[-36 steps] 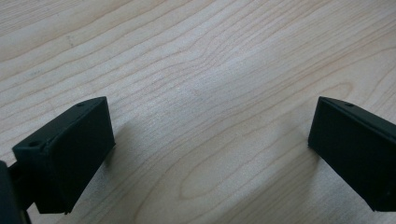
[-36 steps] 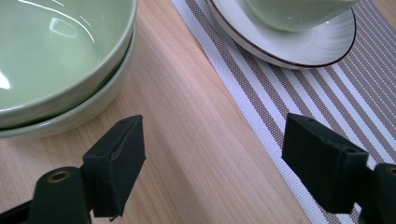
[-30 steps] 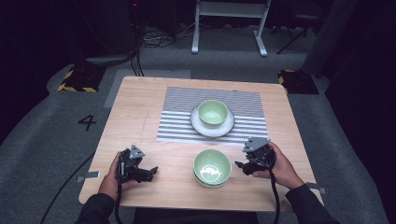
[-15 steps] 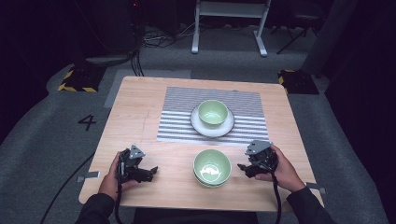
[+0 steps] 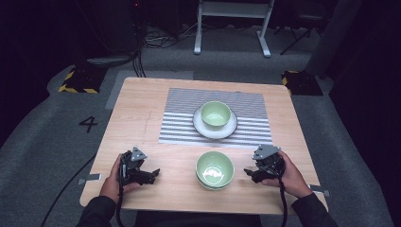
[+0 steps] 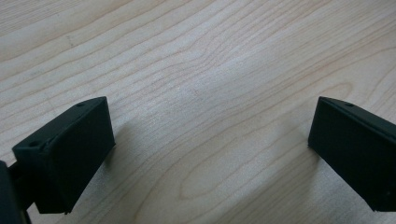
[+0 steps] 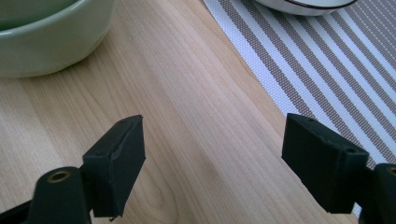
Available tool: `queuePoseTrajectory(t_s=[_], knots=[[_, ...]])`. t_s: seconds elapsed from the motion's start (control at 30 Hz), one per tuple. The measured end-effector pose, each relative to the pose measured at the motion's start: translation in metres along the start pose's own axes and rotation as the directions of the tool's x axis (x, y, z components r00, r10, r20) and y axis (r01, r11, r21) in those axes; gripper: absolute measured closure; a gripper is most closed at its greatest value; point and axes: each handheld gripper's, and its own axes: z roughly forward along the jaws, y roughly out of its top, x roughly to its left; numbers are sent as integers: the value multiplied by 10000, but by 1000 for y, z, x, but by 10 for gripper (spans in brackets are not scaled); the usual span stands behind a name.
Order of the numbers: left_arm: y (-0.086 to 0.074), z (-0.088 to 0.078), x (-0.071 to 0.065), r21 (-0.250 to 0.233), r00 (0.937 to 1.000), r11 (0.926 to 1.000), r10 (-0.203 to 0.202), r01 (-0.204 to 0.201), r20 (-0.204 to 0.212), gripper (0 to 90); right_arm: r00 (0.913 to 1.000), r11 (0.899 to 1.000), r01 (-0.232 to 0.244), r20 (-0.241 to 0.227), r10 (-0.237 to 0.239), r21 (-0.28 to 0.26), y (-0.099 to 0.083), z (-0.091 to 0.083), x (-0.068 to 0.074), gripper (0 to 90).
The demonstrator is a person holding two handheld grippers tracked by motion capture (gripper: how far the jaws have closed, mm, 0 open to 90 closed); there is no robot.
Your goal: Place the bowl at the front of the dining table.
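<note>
- Since one second ago, the right gripper (image 5: pixel 251 173) has drawn a little away from the near green bowl (image 5: pixel 215 169) and toward the person.
- Its jaws stand wide apart, holding nothing.
- Left gripper (image 5: pixel 150 174) rests well left of this bowl, jaws also apart and empty.
- This bowl sits on the worktop (image 5: pixel 137 118), just before the striped mat (image 5: pixel 250 106).

Table lit overhead, surroundings dark, focus sharp.
</note>
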Motion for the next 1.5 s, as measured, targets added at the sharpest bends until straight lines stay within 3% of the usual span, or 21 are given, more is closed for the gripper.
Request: queuePoseTrajectory(t_s=[0.7,1.23,1.5], knots=[[0,0,0,7,10000,10000,25,-25,-13,2,9983,9983,-587,-54,587,-22,-25,-1,-4,214],[0,0,0,8,10000,10000,-10,10,1,2,9875,9874,-1573,-142,1571,-181,-49,-2,-12,213],[0,0,0,7,10000,10000,26,-26,-13,2,9838,9838,-1787,-181,1784,-153,-59,0,-12,213]])
